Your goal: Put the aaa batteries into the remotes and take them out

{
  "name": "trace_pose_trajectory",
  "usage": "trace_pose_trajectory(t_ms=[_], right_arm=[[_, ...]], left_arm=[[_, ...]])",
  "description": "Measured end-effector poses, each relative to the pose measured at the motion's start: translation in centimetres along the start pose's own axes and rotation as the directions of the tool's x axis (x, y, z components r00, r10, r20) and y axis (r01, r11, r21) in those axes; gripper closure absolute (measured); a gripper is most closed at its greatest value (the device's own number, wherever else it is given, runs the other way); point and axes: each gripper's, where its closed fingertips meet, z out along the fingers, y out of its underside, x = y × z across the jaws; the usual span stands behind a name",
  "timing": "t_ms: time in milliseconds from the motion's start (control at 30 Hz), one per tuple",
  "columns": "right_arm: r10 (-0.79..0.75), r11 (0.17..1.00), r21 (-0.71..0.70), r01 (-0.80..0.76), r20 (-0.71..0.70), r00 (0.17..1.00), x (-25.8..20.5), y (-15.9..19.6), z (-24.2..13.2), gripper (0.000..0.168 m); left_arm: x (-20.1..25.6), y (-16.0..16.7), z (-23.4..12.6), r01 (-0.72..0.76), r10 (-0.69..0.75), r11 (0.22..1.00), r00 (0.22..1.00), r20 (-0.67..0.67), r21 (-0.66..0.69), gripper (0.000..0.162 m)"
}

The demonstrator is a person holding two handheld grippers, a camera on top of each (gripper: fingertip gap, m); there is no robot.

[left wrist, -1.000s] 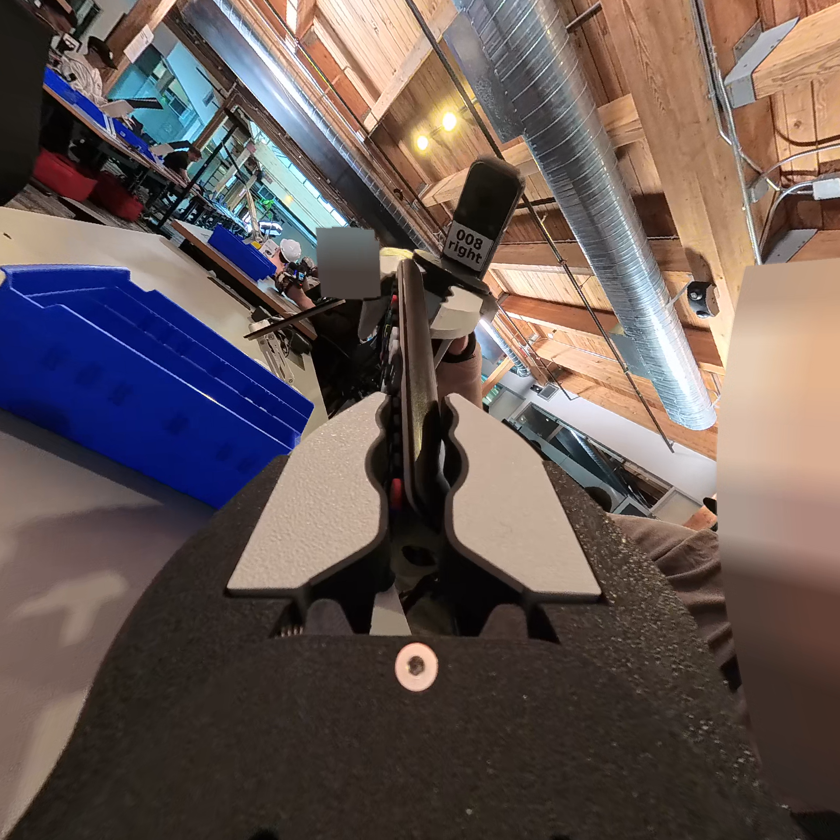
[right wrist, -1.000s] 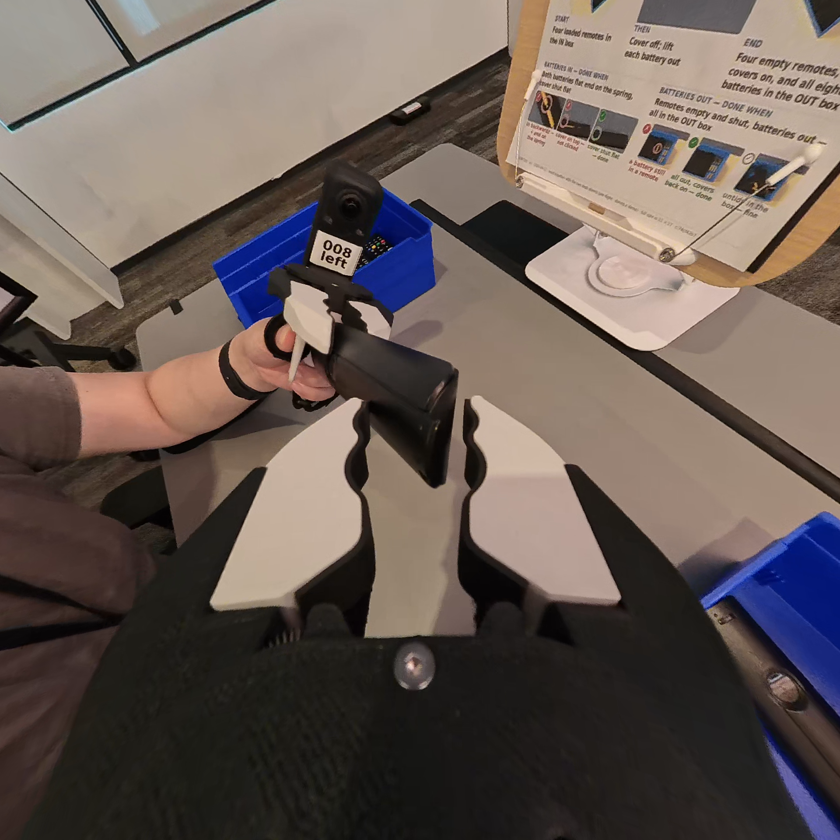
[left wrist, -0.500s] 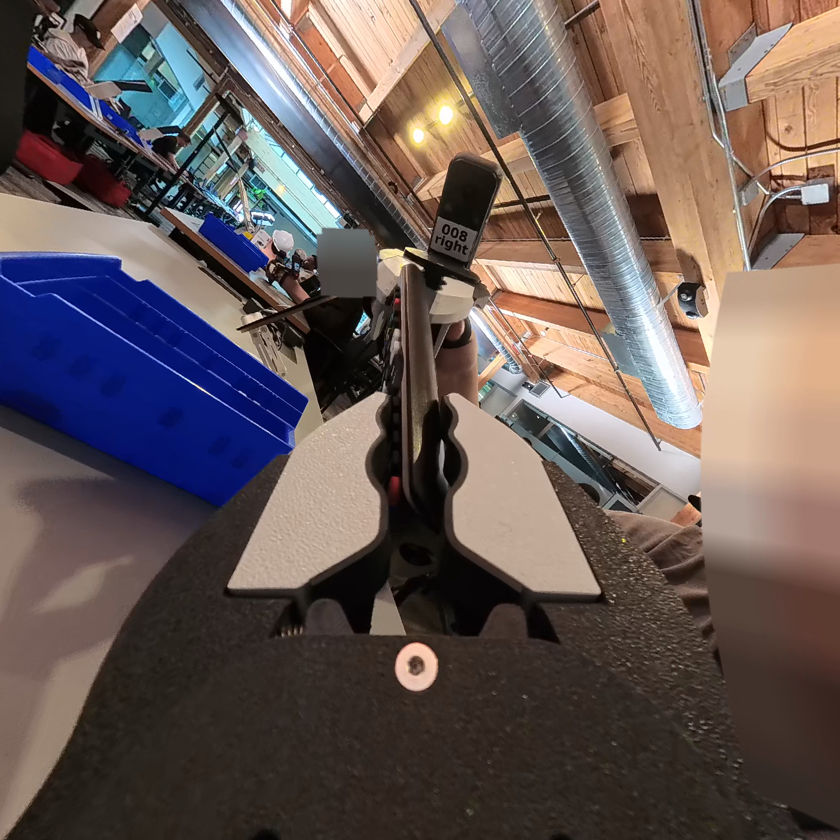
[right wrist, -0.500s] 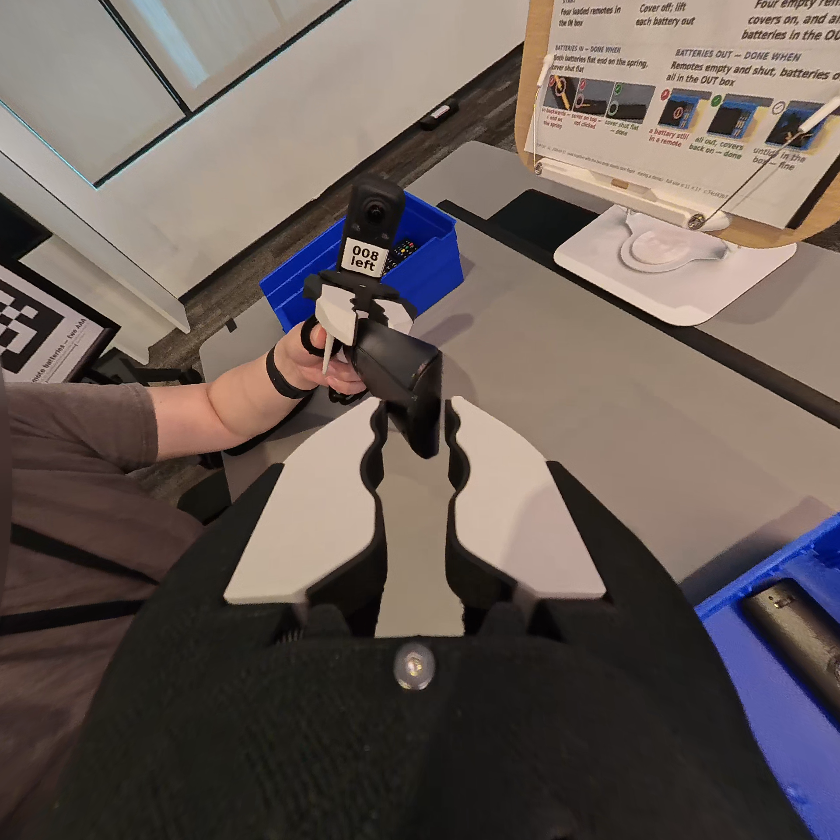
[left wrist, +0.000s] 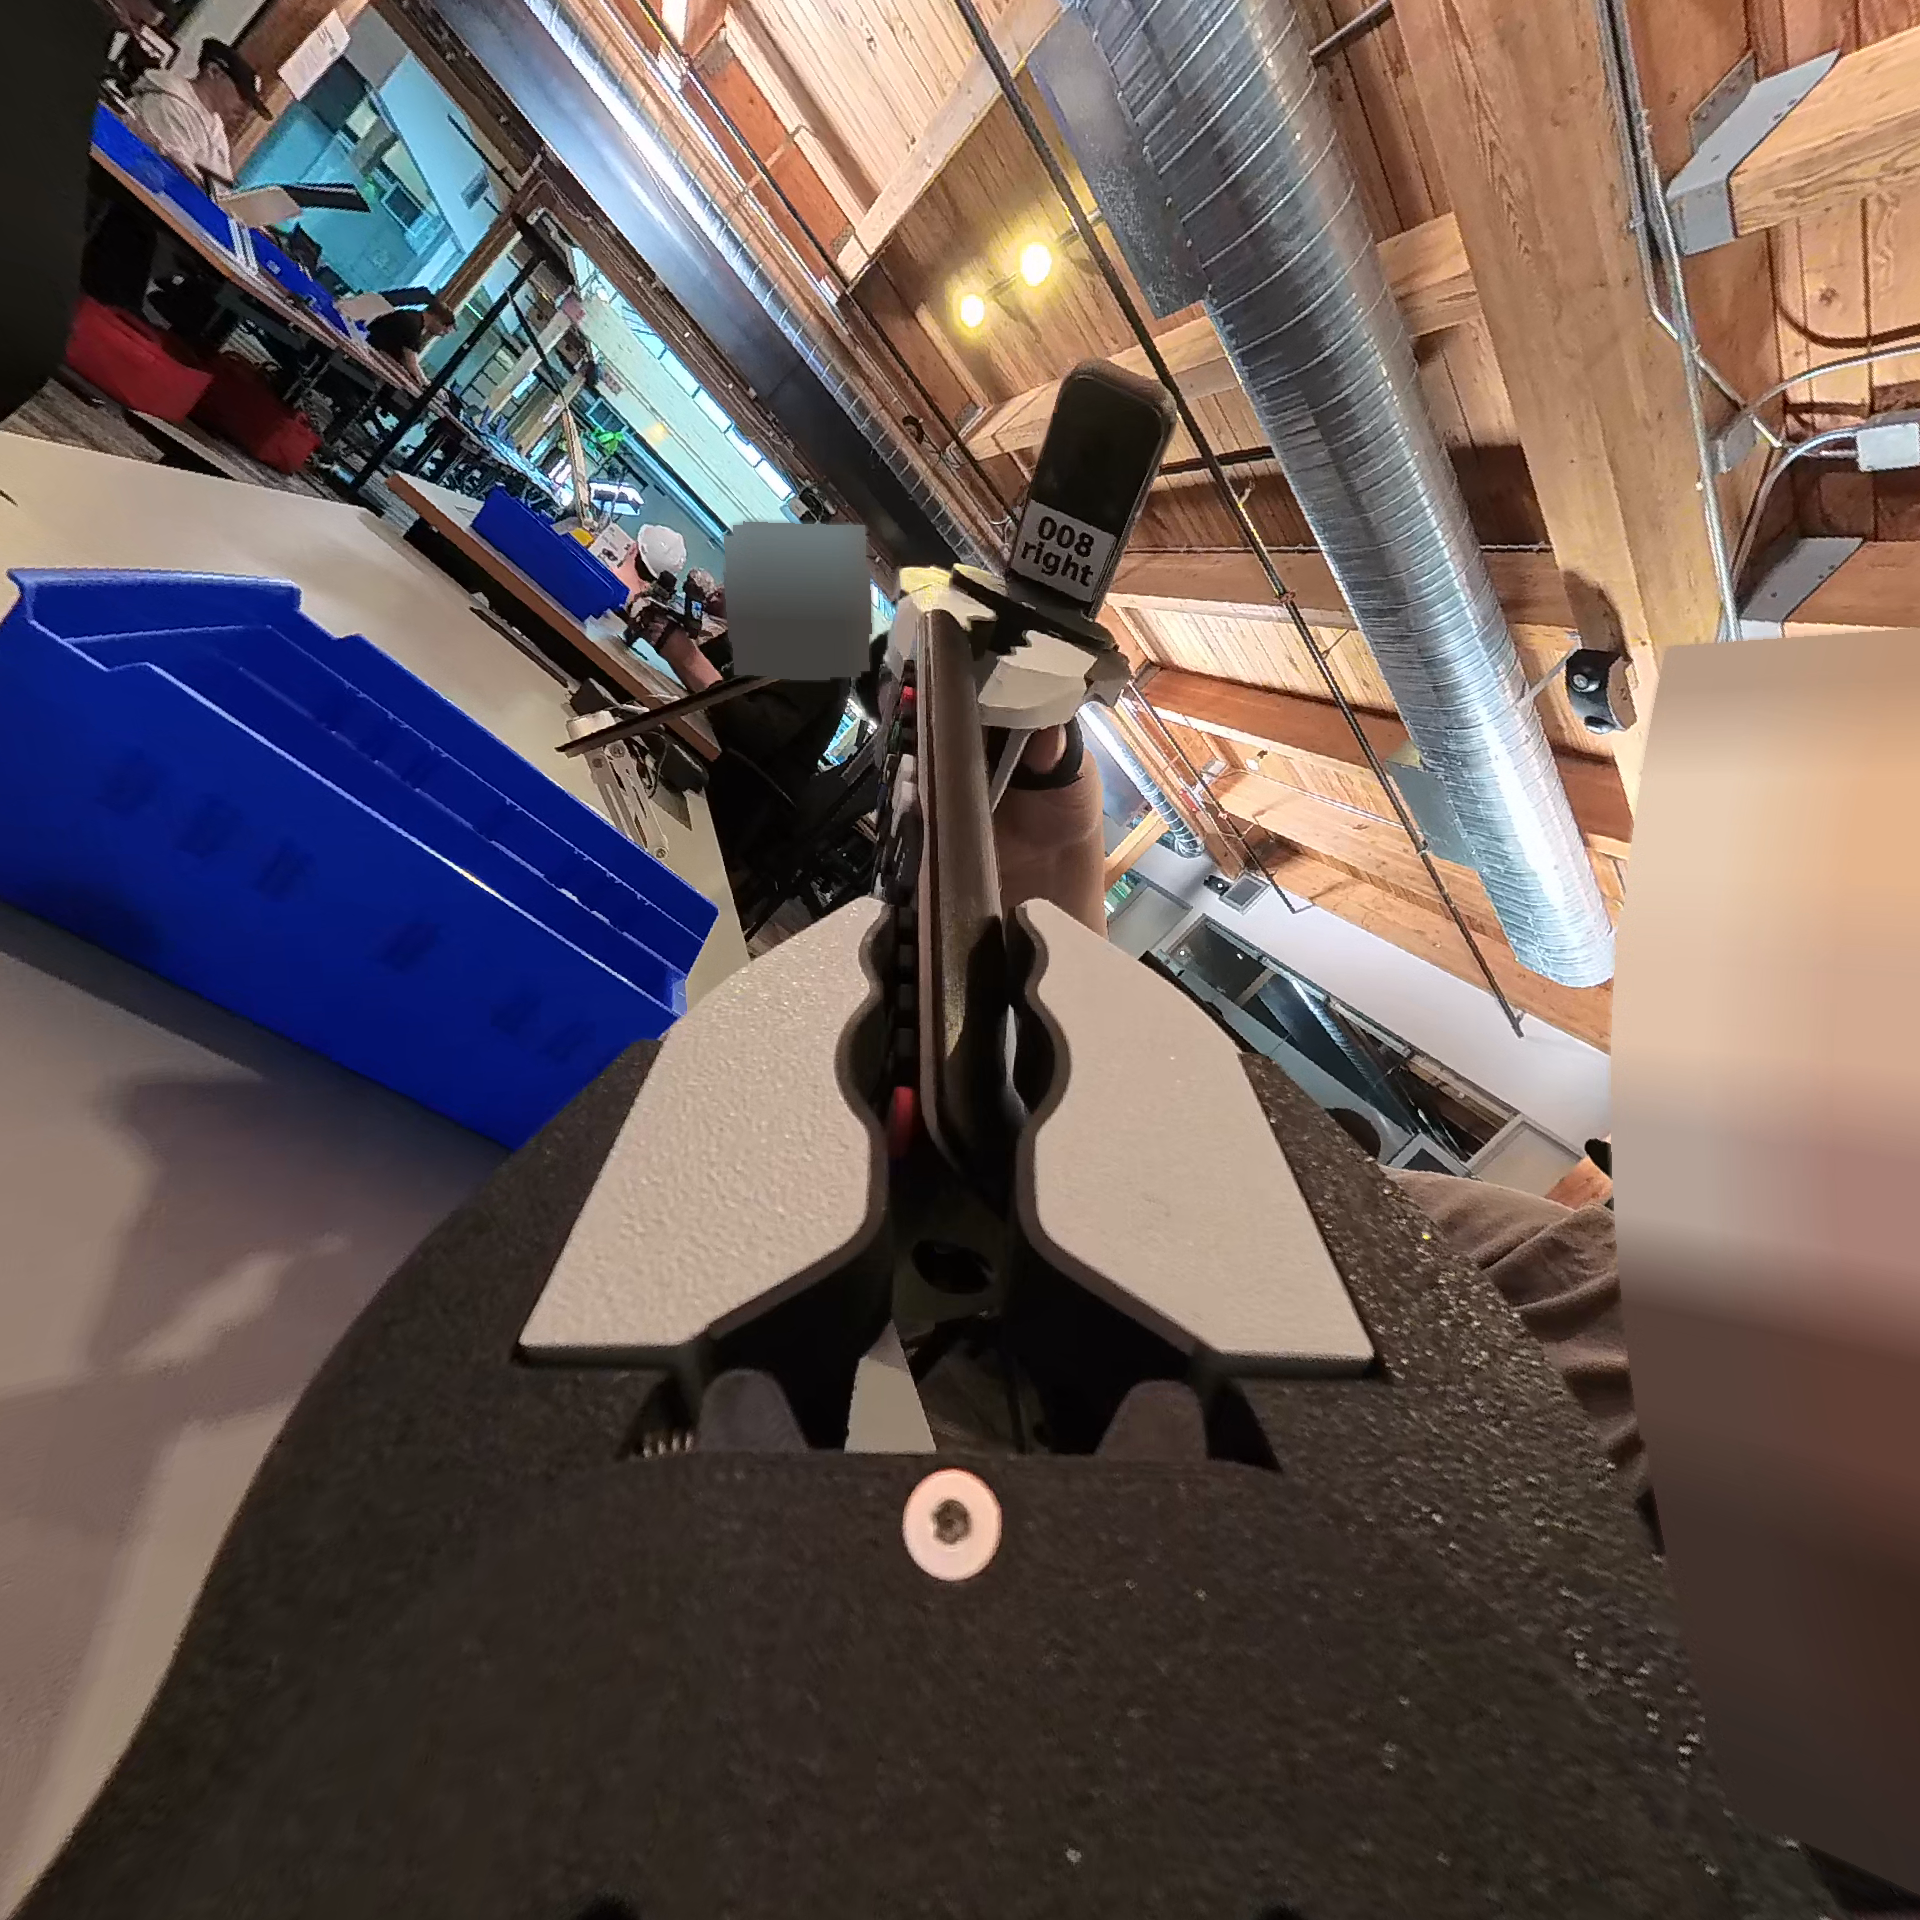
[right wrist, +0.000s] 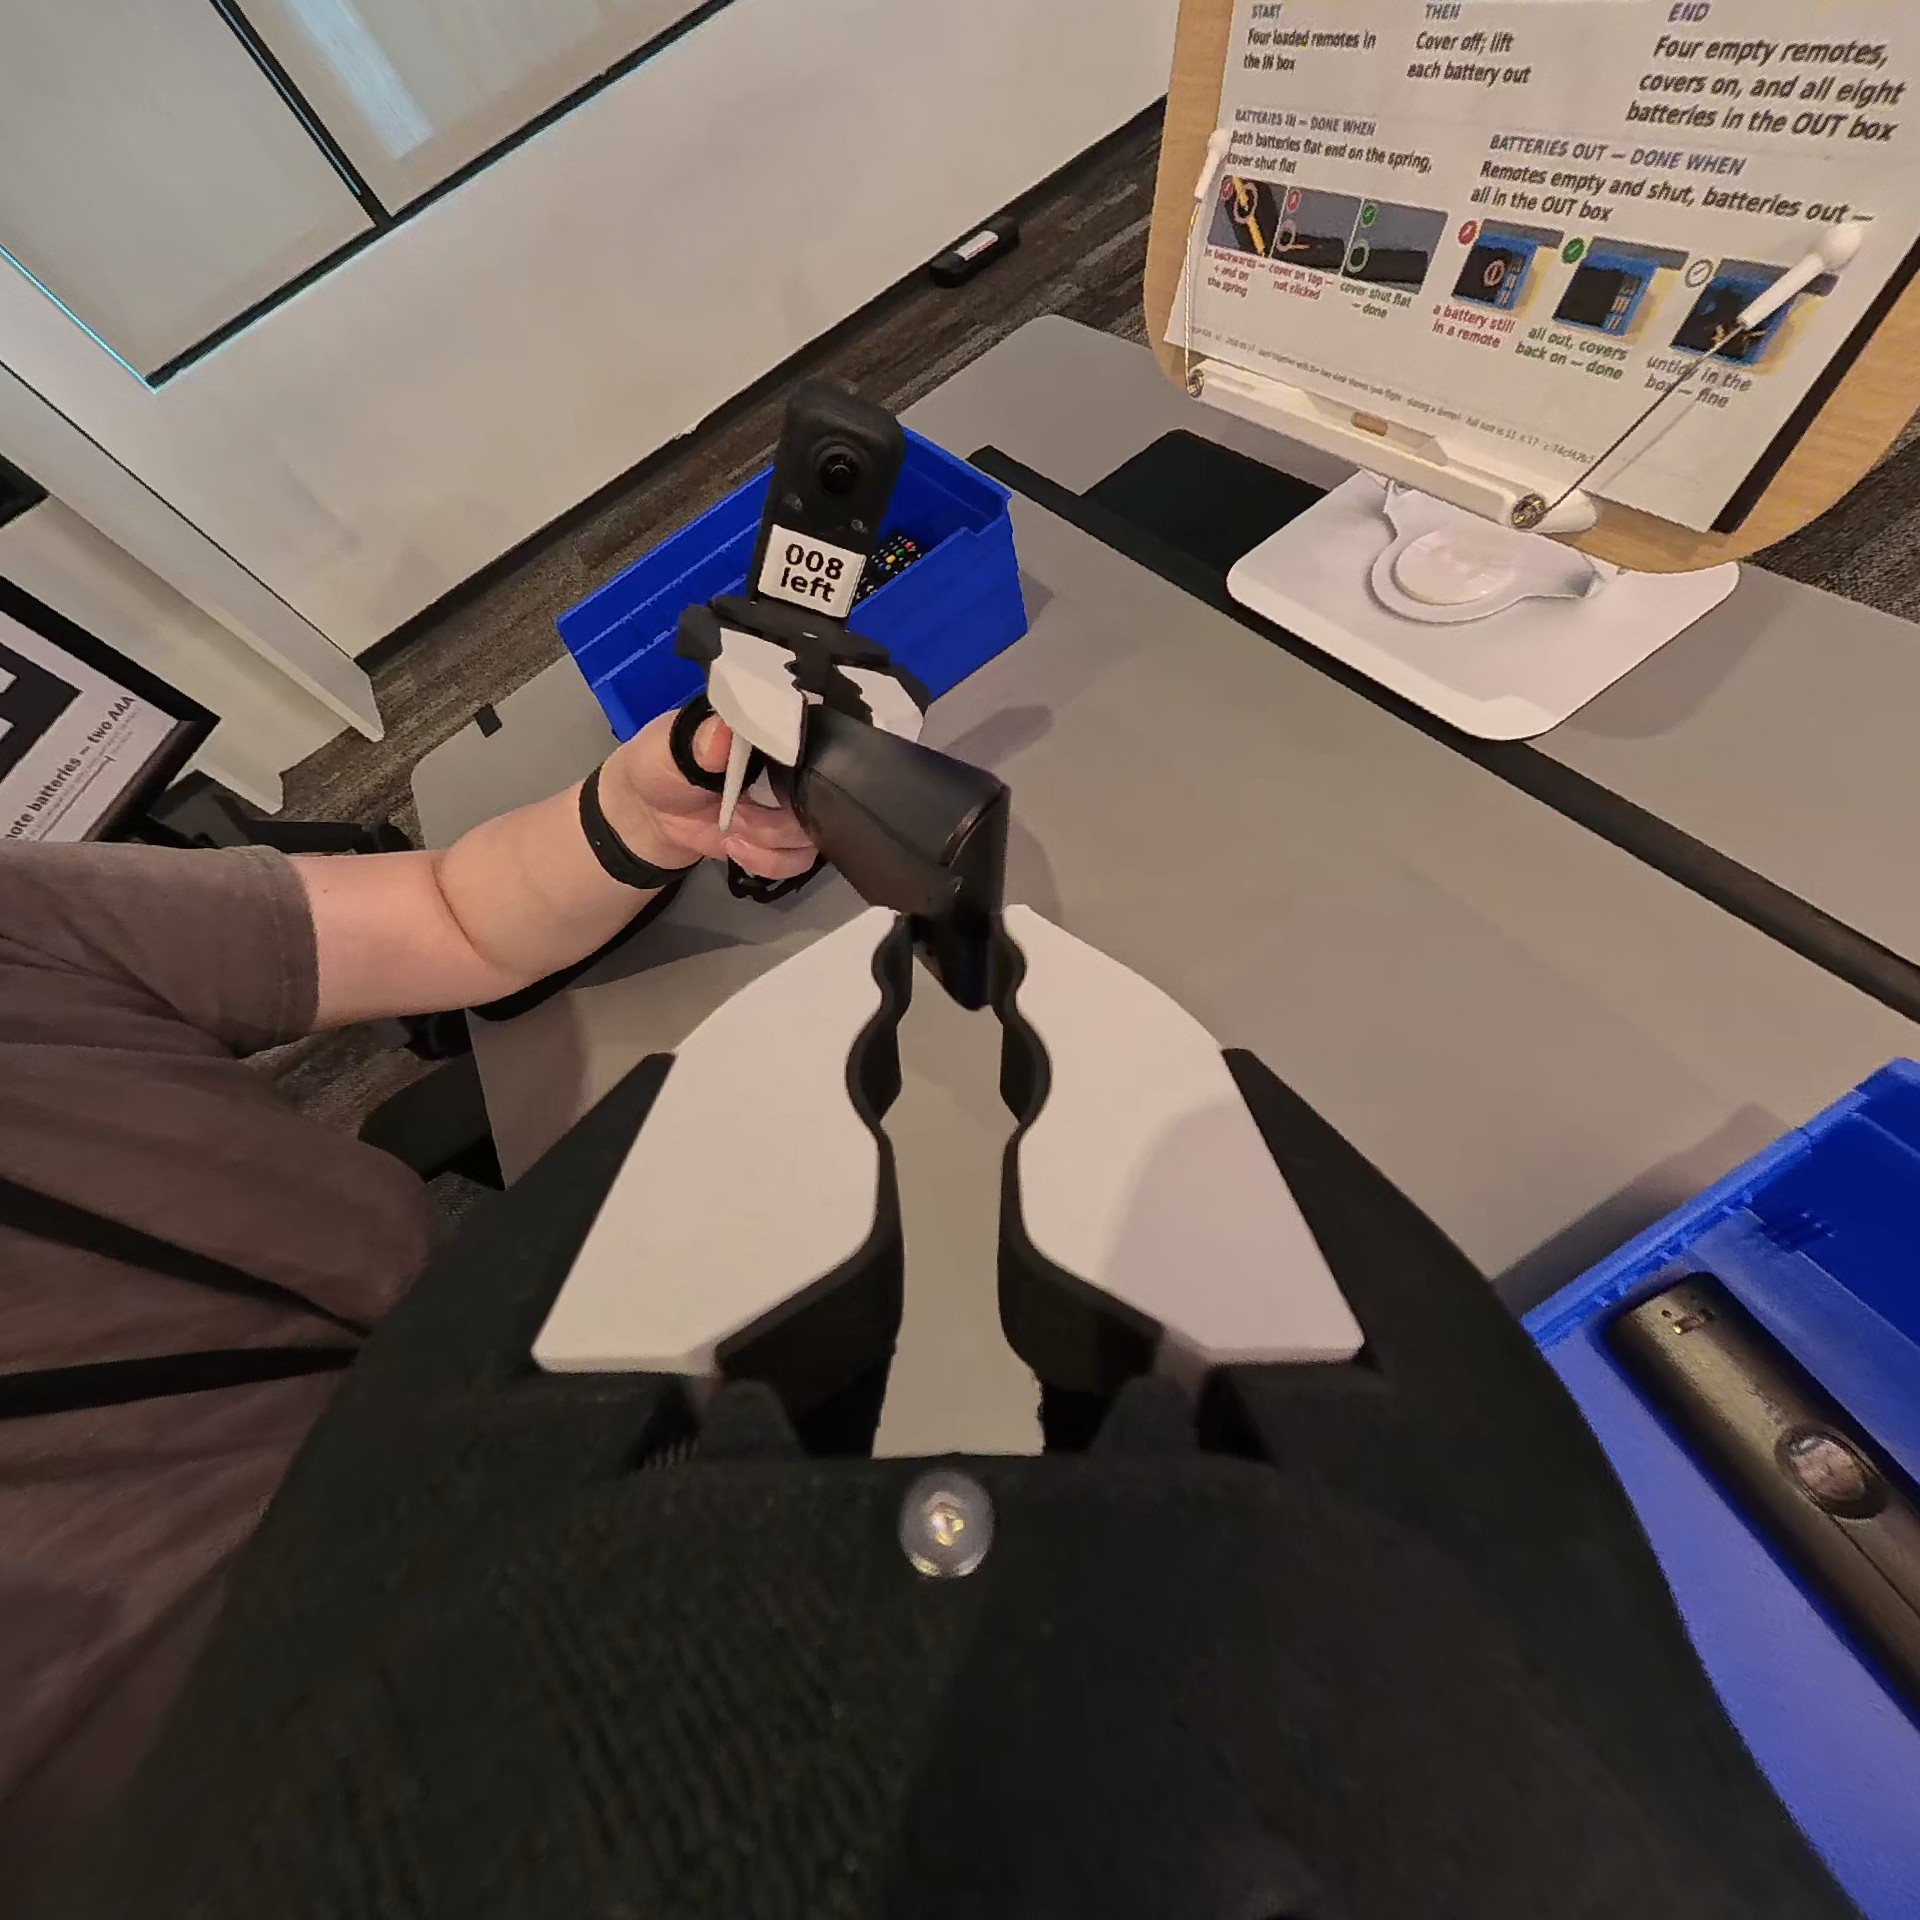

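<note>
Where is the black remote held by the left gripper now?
The black remote is in the air above the grey table, clamped in the left gripper, its free end between the right gripper fingertips.

The left wrist view sits low over the table (left wrist: 156, 1195), tilted up along its fingers past the remote (left wrist: 961, 883) to the ceiling duct (left wrist: 1351, 468), with the right gripper (left wrist: 997, 665) close behind the remote. The right wrist view looks down from above the table (right wrist: 1299, 883) and faces the opposite way, toward the left gripper (right wrist: 821, 717), close on the remote (right wrist: 904, 821). Both share the remote between them and the table, each seeing the other's gripper just beyond it.
</note>
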Motion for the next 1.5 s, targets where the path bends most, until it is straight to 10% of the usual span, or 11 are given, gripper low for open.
trace_pose_trajectory(t_ms=[833, 1500], right_arm=[[0.157, 0.981, 0.077, -0.18, 0.242, 0.957, -1.1, -0.5, -1.4, 0.165], [0.112, 0.971, 0.193, -0.142, 0.159, 0.981, -0.4, -0.5, -3.1, 0.165]], left_arm=[[-0.1, -0.2, -0.4, 0.061, -0.061, 0.998, 0.997, -0.045, 0.008, 0.143], [-1.3, -2.1, -2.3, 0.052, -0.056, 0.996, 0.997, 0.046, 0.079, 0.142]])
